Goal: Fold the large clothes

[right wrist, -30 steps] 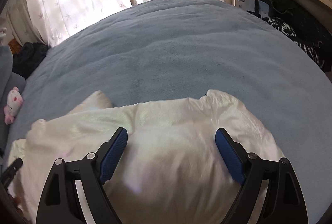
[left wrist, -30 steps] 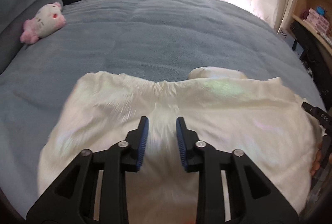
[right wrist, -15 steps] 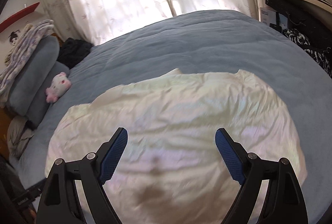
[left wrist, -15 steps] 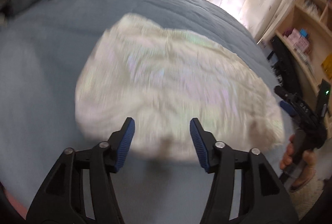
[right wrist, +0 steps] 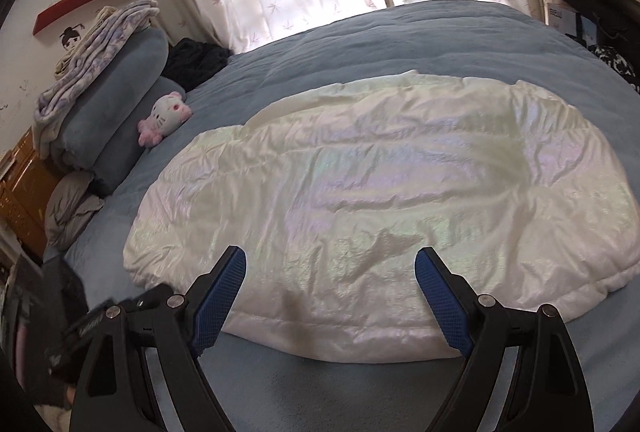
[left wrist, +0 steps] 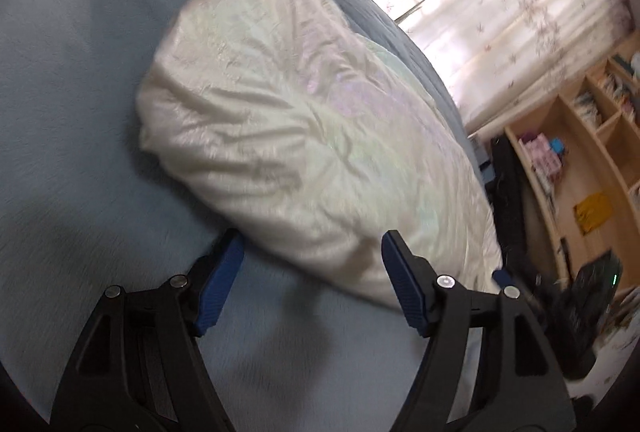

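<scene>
The coat (right wrist: pixel 380 200), a white, shiny padded garment, lies flat on the blue bed (right wrist: pixel 400 40), just ahead of both tools, so each can come at its near hem without reaching across it. The right gripper (right wrist: pixel 330 288) stands wide with nothing between its jaws; its fingertips hang over the near edge of the coat, roughly at the middle of that edge, apart from the cloth as far as can be told. The left gripper (left wrist: pixel 310 272) is opening, its jaws empty; it sits off the coat's corner, over bare bed, with the cloth just beyond its tips and to their right. That placing looks like a pause between folds, both tools let go and backed toward the person to pick the next hold. Seen from the right gripper, the coat's long axis runs crosswise, left to right, with one end toward the pillows (right wrist: pixel 116 104) and plush toy (right wrist: pixel 164 116) at far left. Seen from the left gripper, the same axis runs diagonally, from far left to near right. Which end is the collar cannot be told.
</scene>
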Demonstrator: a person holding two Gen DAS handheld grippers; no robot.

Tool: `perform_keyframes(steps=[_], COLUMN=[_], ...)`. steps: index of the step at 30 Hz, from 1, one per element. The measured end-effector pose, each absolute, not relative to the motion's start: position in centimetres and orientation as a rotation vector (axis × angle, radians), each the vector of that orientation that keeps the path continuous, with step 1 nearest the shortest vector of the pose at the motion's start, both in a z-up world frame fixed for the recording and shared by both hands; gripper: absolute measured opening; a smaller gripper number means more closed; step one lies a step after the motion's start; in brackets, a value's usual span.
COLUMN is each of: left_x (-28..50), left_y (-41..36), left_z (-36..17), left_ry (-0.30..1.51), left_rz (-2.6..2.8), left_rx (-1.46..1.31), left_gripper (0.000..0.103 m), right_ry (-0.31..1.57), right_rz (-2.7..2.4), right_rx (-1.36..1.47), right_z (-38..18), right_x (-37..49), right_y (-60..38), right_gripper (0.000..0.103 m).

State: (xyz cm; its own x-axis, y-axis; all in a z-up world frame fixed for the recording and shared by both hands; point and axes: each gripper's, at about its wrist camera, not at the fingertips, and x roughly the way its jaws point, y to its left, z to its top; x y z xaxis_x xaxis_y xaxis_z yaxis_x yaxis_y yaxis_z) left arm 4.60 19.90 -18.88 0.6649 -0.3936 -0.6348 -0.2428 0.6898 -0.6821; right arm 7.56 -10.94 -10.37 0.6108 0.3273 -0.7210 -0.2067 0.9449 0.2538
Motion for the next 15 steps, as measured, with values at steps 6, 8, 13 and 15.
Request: perform_keyframes(steps=[6,8,13,15], left_x=[8.3,9.9,13.5,14.7], left_y=[20.8,20.9,21.7,21.7], left_z=[-20.5,-20.6,-21.2,-21.4], left_ry=[0.849,0.838,0.802,0.786], left_rz=[-0.145,-0.142,-0.081,-0.062], left_rx=[-0.946,-0.957,-1.008,-1.006], left_gripper=[0.081,0.081,0.081,0.081], right_ry=[0.867,0.867,0.799,0.757], right_rz=[0.33,0.328,0.283,0.236], right_rx=[0.142,0.149,0.14,0.117], right_z=[-10.9,-10.7,-9.1,-8.6], right_x=[10.9,12.7,18.5,21.0], right_y=[-9.6,-8.9,-7.2,-6.6], right_gripper=[0.088,0.088,0.088,0.086])
